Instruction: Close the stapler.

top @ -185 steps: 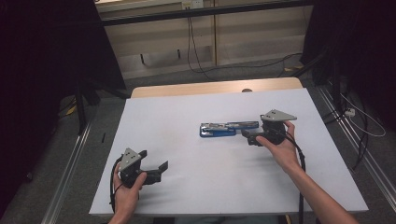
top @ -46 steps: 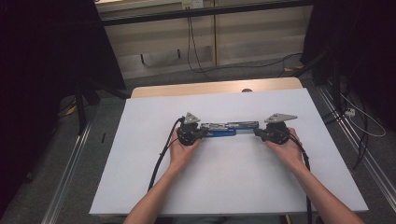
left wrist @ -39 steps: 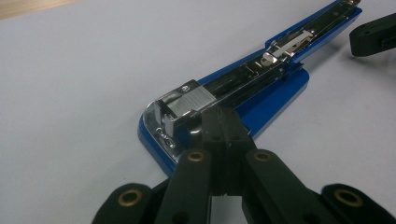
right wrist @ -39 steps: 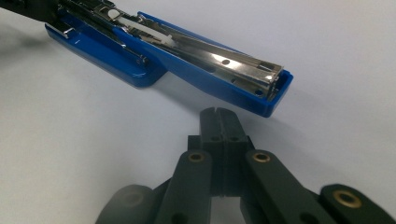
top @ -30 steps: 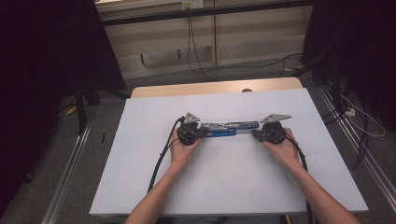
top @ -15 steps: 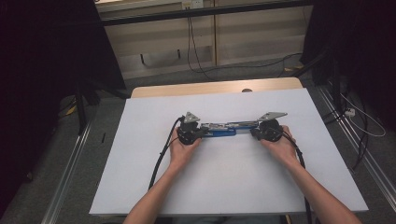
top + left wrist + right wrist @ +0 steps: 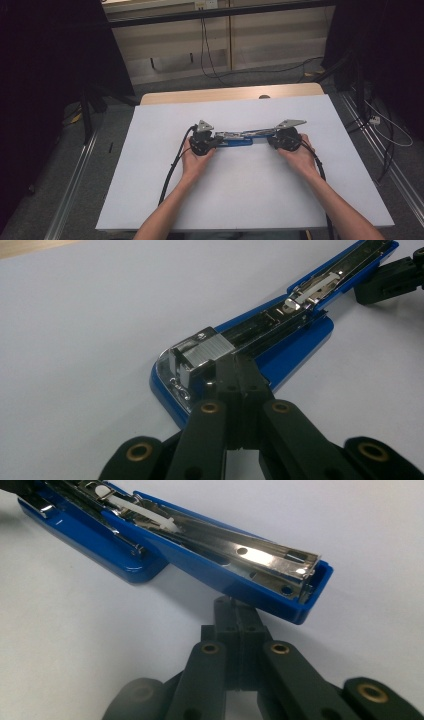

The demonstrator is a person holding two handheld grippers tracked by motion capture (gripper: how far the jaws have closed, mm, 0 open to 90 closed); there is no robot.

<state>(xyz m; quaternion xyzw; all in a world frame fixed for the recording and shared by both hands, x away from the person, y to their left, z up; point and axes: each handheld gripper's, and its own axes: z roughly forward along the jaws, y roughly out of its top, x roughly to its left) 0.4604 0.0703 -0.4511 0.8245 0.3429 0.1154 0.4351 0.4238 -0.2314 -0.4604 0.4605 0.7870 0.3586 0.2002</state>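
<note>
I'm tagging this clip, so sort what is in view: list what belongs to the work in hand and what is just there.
In the work:
- blue stapler, swung open
- left gripper, shut, on its base end
- right gripper, shut, under the opened top arm

Just there:
- white table
- floor cables

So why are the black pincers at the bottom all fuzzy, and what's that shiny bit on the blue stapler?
In the left gripper view the stapler is sharp while the left gripper near the lens goes soft. In the right gripper view the right gripper looks blurry and greyish, and light glints off the stapler's metal rail. The high view is dim around the lit table.
</note>
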